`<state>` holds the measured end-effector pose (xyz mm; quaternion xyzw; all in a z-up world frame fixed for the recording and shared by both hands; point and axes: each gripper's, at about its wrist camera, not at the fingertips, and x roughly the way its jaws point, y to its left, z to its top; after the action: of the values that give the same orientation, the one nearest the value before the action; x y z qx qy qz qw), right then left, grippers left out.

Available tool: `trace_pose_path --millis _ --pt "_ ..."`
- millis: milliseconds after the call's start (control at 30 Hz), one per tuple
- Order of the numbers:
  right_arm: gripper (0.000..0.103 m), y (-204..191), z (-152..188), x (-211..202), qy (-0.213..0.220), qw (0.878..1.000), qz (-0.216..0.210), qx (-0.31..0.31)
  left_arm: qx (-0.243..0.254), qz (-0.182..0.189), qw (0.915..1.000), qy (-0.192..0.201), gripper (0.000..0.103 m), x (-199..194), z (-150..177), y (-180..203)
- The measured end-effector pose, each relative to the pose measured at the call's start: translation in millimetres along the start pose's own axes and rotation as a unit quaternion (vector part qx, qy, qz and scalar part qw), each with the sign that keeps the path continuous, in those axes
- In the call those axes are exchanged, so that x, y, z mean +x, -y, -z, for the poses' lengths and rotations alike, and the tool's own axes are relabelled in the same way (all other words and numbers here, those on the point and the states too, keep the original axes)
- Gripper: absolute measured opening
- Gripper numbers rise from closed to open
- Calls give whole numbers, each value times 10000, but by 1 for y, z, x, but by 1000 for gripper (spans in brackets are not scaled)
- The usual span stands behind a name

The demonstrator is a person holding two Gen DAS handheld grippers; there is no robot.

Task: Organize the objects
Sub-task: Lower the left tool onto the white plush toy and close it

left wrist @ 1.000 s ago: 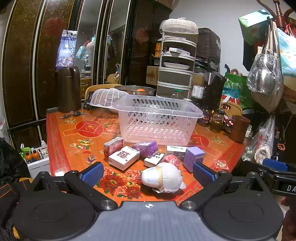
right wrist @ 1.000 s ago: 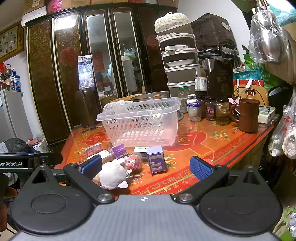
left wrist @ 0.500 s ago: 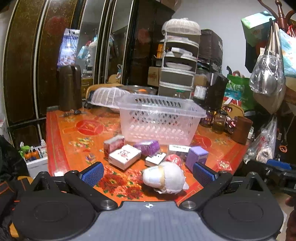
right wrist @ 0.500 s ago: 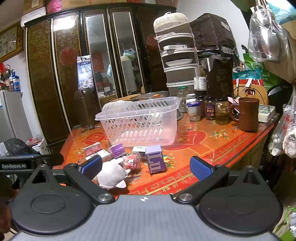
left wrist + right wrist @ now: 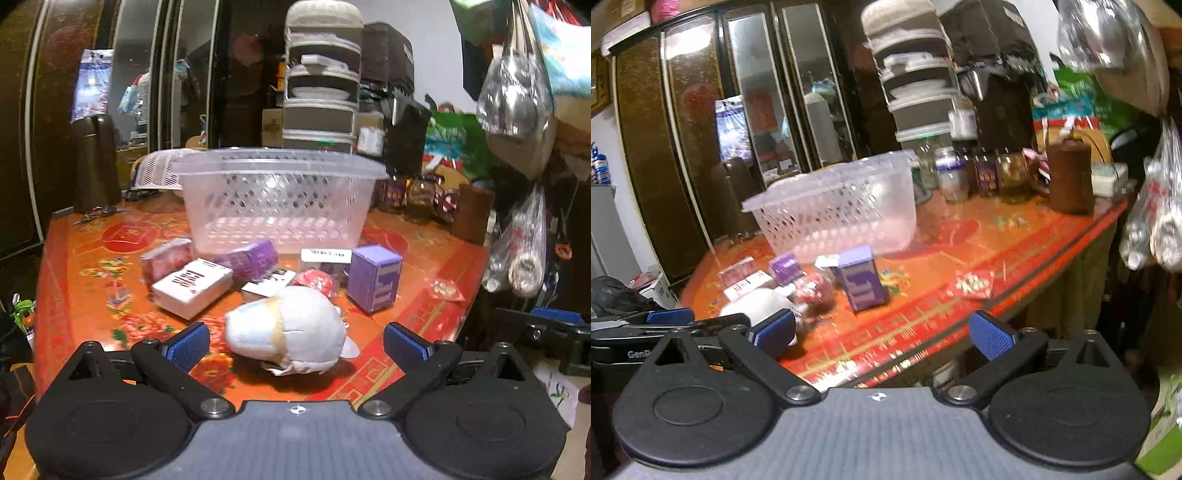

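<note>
Right wrist: white plush [image 5: 757,306] half-hidden behind left gripper [image 5: 668,325]; frame blurred.

Motion blur smeared both views. In the right wrist view the white plush toy [image 5: 757,304] was half hidden behind a blue fingertip [image 5: 774,328], and the red packet [image 5: 812,291] beside it was too smeared to identify. In the left wrist view the flat white package [image 5: 325,255] lay partly behind the purple box [image 5: 375,277], its label unreadable. The jars [image 5: 419,192] behind the basket [image 5: 277,199] were blurred, contents unclear.
</note>
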<state>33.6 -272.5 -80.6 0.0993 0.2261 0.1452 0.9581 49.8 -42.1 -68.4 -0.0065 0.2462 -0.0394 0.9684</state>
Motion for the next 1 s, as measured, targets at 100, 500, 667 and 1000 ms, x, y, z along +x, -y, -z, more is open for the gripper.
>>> trace_pose_path --millis 100,500,667,1000 --pt "103 11 8 9 -111 9997 -27 194 64 -108 9999 -45 102 13 -1 4" --pt "103 10 13 41 -320 9995 -78 3 64 -275 9984 -496 102 53 -7 0" --pt "103 11 11 51 -367 9993 -97 30 90 -219 9980 -584 96 57 -7 0" --pt "103 8 6 69 -450 9989 -91 5 -75 -75 9983 -567 84 56 -7 -10"
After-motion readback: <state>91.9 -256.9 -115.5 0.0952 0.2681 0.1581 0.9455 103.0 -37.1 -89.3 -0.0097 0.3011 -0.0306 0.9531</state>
